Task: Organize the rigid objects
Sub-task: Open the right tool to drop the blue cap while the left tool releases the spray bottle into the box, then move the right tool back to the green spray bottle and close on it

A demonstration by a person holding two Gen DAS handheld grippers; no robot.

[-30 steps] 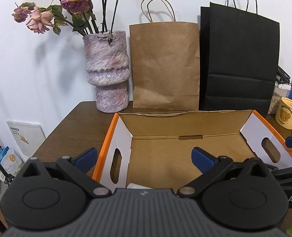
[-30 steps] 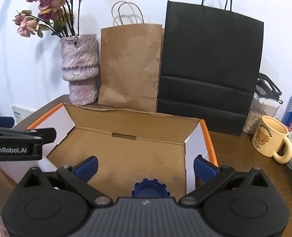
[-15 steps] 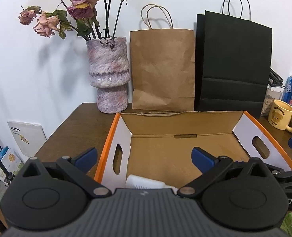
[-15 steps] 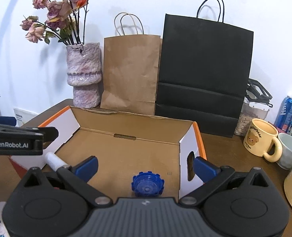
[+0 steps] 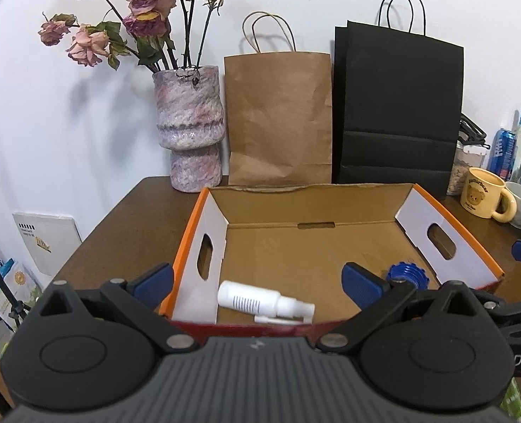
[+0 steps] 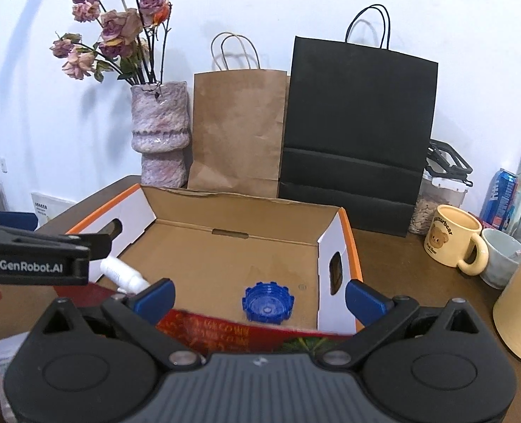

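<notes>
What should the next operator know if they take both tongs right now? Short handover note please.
Left tongs: open, empty, held at the near edge of the cardboard box.
Right tongs: open, empty, also at the near edge, to the right of the left tongs.
In the box: white spray bottle lying on its side at the near left; blue ridged cap flat on the floor at the near right. The two lie apart.
Done: both pieces are in the box.
Left: the views show no other loose item clearly meant for the box. The yellow bear mug and other things on the table right of the box are untouched; check whether they belong to the job.
</notes>
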